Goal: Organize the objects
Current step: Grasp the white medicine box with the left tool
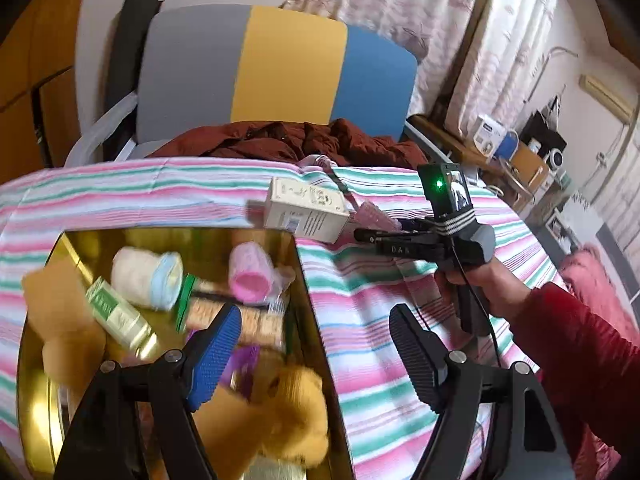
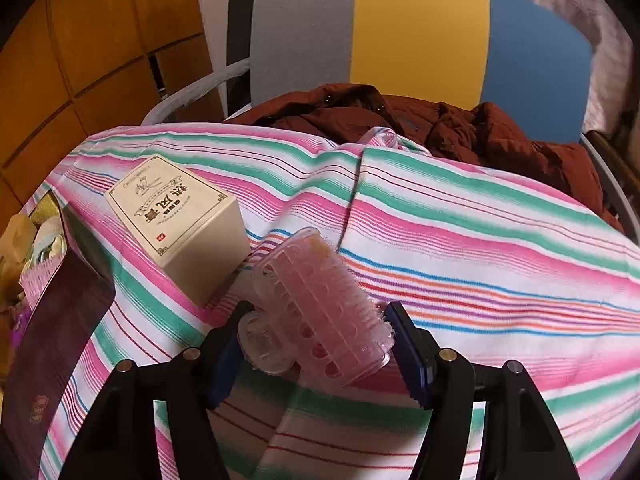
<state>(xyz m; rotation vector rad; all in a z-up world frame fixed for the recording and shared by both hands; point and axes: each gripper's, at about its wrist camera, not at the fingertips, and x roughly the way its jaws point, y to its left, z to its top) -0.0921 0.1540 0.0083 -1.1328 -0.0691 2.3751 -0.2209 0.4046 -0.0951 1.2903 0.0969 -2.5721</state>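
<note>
Right gripper [image 2: 316, 344] clamped on pink hair roller [image 2: 320, 312], roller on striped cloth [image 2: 480, 240] just beside cream carton [image 2: 180, 220]. Left gripper [image 1: 316, 352] open, empty, over gold box [image 1: 308, 300] of collected items. Advised: lift roller straight up, clear carton, carry left, release low inside box; soft bristles may snag cloth.

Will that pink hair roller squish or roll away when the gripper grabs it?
The pink hair roller is a hollow plastic cage, so it probably feels light and may flex a little. Being round, it might roll on the striped cloth if released. Its bristly surface likely helps the right gripper hold it.
</note>
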